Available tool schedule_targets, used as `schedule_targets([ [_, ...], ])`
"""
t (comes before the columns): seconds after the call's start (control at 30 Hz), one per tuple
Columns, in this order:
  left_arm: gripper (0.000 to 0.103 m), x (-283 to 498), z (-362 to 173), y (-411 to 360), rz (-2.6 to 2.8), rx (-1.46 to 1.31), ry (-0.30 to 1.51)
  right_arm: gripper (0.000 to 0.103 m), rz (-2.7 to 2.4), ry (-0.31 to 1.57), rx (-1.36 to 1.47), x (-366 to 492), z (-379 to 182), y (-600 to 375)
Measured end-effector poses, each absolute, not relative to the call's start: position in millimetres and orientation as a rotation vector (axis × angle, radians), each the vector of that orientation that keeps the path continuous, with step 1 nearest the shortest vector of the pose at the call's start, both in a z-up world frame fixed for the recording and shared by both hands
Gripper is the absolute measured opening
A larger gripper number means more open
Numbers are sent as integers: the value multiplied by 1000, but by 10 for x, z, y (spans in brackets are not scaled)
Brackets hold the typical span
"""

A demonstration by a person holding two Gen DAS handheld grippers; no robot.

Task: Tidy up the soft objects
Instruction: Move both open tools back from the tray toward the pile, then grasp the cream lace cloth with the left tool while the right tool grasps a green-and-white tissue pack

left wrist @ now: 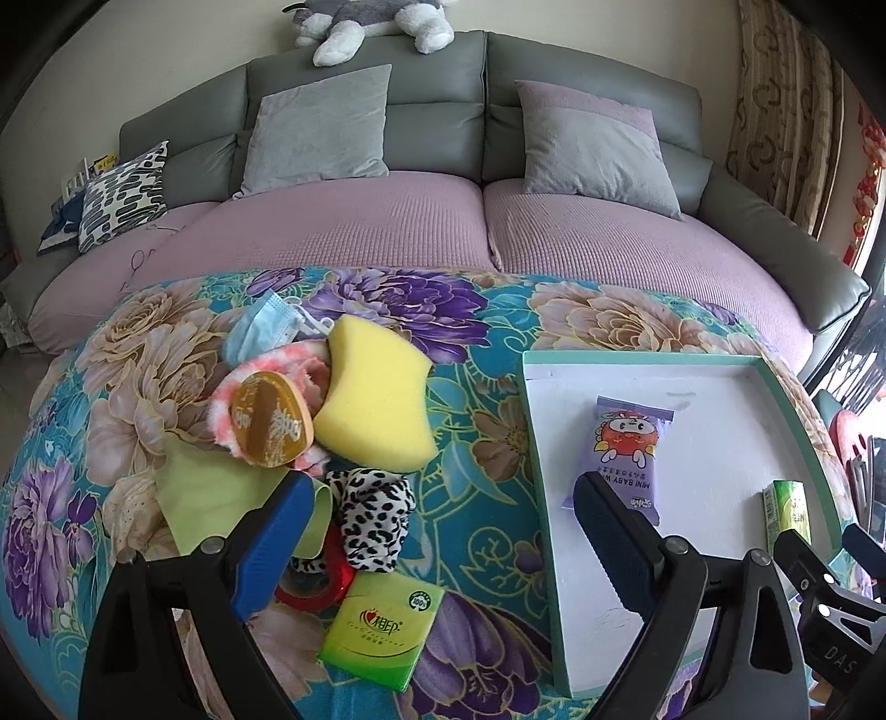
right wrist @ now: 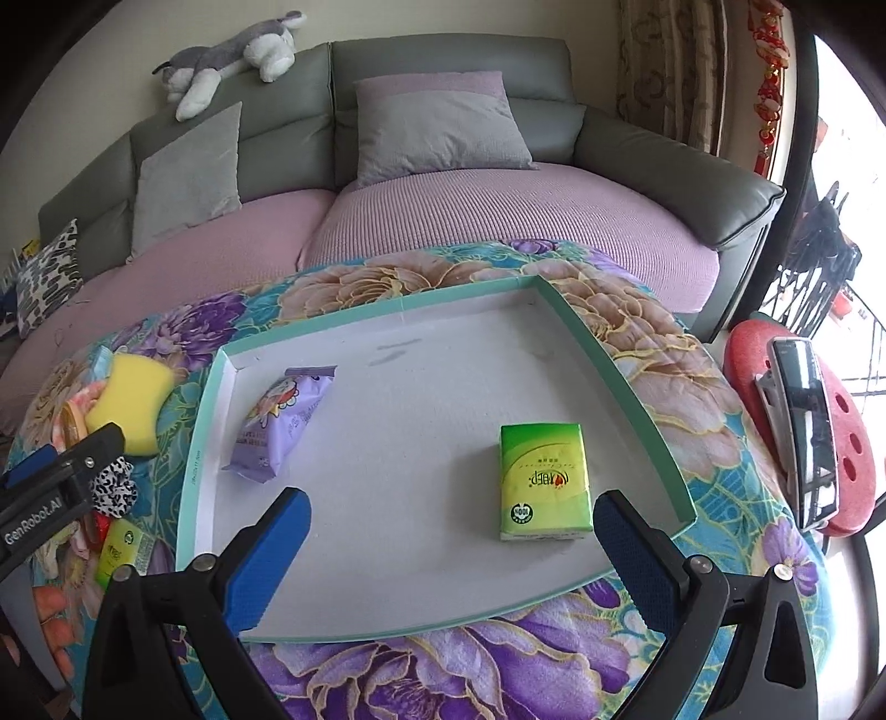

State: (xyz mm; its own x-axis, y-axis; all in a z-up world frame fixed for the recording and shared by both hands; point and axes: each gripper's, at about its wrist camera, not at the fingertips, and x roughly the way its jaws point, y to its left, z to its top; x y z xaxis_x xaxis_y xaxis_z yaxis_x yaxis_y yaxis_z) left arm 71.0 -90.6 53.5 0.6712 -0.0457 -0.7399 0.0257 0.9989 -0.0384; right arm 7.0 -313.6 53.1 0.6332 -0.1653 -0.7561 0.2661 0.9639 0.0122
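Observation:
A white tray with a teal rim [left wrist: 692, 357] [right wrist: 387, 313] lies on the floral cloth. In it are a purple wipes pack [left wrist: 628, 448] [right wrist: 285, 423] and a green tissue pack [right wrist: 541, 479] [left wrist: 786, 509]. Left of the tray is a pile: yellow sponge [left wrist: 376, 393] [right wrist: 130, 399], blue face mask [left wrist: 260, 327], pink fluffy cloth [left wrist: 299, 360], round brown puff [left wrist: 271, 423], light green cloth [left wrist: 216, 493], leopard scrunchie [left wrist: 374, 515], red ring [left wrist: 315, 587] and a second green tissue pack [left wrist: 382, 628]. My left gripper [left wrist: 437, 537] is open above the pile's near edge. My right gripper [right wrist: 451, 545] is open over the tray's front, empty.
A grey sofa with purple seat covers [left wrist: 443, 221] and cushions [left wrist: 321, 127] stands behind the table. A plush dog [left wrist: 365, 22] lies on its backrest. A red stool [right wrist: 830, 421] with a phone-like device stands to the right.

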Motion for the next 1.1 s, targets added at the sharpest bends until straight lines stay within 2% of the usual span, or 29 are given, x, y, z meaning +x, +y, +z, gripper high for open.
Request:
schedule_targets([
  [0.33, 95, 630, 578, -663, -21, -69, 822, 103, -282, 880, 123, 72, 480, -3121],
  [0.53, 95, 595, 596, -514, 8, -75, 819, 103, -267, 809, 91, 48, 571, -2985],
  [1.1, 95, 489, 633, -55, 70, -114, 811, 103, -152, 766, 24, 94, 647, -2400],
])
